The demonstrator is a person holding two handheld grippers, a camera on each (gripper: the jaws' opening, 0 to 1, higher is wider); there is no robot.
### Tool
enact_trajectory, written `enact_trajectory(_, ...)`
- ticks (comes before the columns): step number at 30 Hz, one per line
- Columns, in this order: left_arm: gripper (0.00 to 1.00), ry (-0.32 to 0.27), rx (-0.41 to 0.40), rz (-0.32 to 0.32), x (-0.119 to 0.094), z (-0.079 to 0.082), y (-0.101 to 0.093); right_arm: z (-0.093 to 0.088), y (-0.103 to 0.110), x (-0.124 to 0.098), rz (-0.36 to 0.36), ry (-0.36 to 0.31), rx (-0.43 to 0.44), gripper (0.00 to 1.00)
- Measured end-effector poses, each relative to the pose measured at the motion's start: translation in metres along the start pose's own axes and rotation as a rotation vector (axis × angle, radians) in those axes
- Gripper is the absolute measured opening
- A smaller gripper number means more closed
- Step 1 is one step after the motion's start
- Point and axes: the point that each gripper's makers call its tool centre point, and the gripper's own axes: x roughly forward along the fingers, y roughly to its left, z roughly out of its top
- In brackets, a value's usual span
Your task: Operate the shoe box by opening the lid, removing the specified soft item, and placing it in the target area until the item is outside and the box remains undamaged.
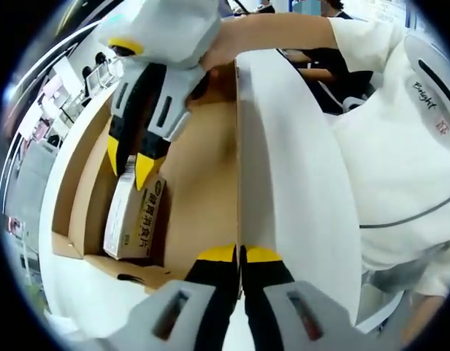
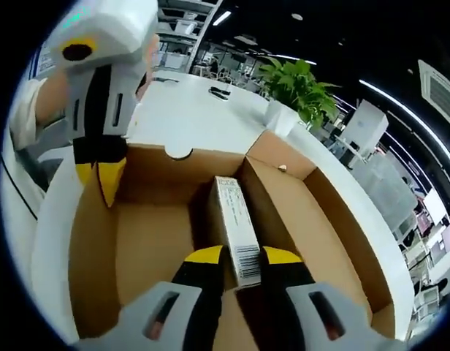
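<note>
The shoe box (image 2: pixel 334 219) is white outside and brown inside, and it lies open on a white table. My left gripper (image 1: pixel 239 254) is shut on the edge of the raised lid (image 1: pixel 298 183); in the right gripper view it (image 2: pixel 101 175) clamps that edge at the upper left. A small white printed carton (image 1: pixel 130 219) lies on the box floor. My right gripper (image 2: pixel 243 257) reaches into the box with its jaws astride the near end of the carton (image 2: pixel 236 212), a thin gap on one side. In the left gripper view it (image 1: pixel 133 165) comes in from the upper left.
A person in a white shirt (image 1: pixel 400 146) stands close behind the lid. Beyond the box the white table (image 2: pixel 188 110) carries small black items (image 2: pixel 221 91) and a potted plant (image 2: pixel 298 84). Shelves and furniture stand farther off.
</note>
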Motion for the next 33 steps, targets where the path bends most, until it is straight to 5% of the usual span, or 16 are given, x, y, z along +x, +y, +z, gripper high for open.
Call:
enact_trajectory(5, 0.01, 0.001, 0.0, -0.001, 0.0, 0.0, 0.0, -0.008, -0.002, -0.008, 0.046, 0.045, 0.018, 0.17)
enact_trajectory(9, 0.01, 0.004, 0.0, -0.001, 0.0, 0.001, -0.001, -0.019, 0.001, -0.024, 0.13, 0.175, 0.147, 0.17)
enact_trajectory(11, 0.01, 0.005, 0.001, -0.001, 0.0, 0.001, -0.001, -0.03, 0.0, -0.035, 0.147, 0.259, 0.132, 0.16)
enact_trajectory(16, 0.01, 0.006, 0.001, -0.003, 0.0, 0.001, 0.0, -0.036, 0.008, -0.043, 0.188, 0.291, 0.089, 0.17)
enact_trajectory(18, 0.01, 0.006, 0.001, -0.001, 0.001, 0.001, 0.0, -0.036, 0.012, -0.043, 0.235, 0.295, 0.004, 0.19)
enact_trajectory(24, 0.01, 0.006, -0.001, -0.006, 0.001, 0.001, 0.0, -0.022, 0.018, -0.031, 0.292, 0.337, 0.087, 0.35)
enact_trajectory(29, 0.01, -0.002, 0.002, -0.003, 0.001, 0.0, 0.0, -0.016, 0.022, -0.029, 0.298, 0.412, 0.032, 0.33)
enact_trajectory(33, 0.01, 0.004, 0.004, 0.0, 0.001, 0.001, 0.0, -0.028, 0.026, -0.026, 0.357, 0.507, 0.049, 0.32)
